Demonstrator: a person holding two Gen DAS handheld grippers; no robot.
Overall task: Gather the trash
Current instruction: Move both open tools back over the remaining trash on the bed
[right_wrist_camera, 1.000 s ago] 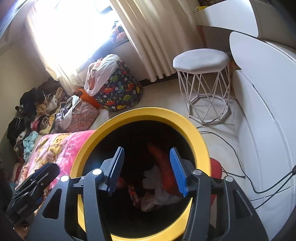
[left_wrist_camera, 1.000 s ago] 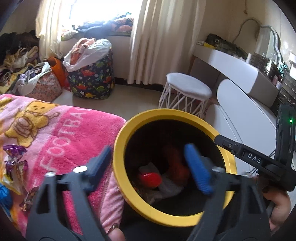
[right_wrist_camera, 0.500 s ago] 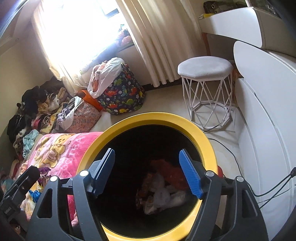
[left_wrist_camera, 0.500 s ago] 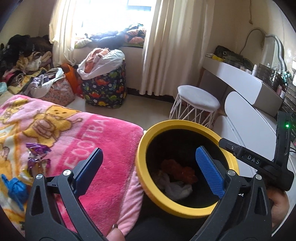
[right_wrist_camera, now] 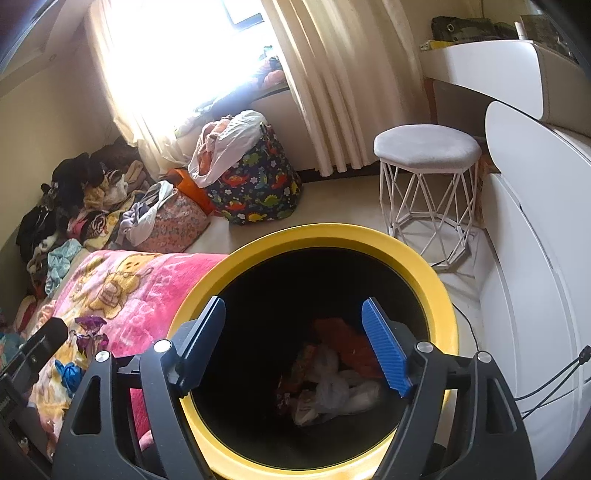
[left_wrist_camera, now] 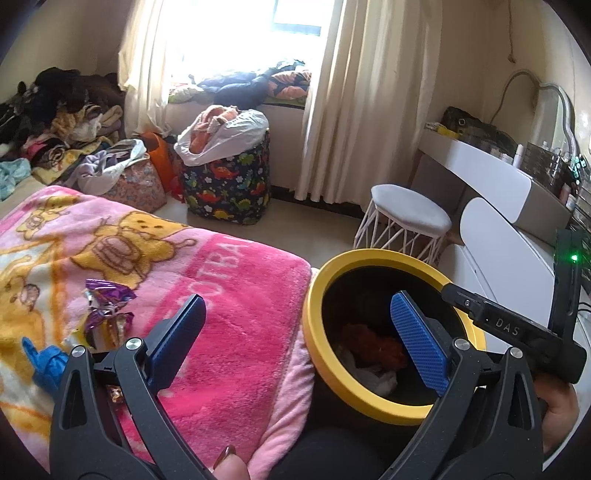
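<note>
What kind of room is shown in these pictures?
Most likely a bedroom in a home. A pink cartoon blanket covers what looks like a bed, piles of clothes lie near the curtained window, and a white dressing table with a padded stool stands at the right.

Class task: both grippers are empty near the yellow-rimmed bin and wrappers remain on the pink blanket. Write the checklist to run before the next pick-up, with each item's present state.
1. Left gripper open and empty: ok.
2. Right gripper open and empty: ok.
3. Crumpled purple foil wrapper in plain view on the pink fleece blanket: ok.
4. Crumpled blue wrapper reachable: cannot tell, partly behind the left gripper.
5. Yellow-rimmed black bin has room: ok, trash lies low inside.
6. All trash collected: not ok.
</note>
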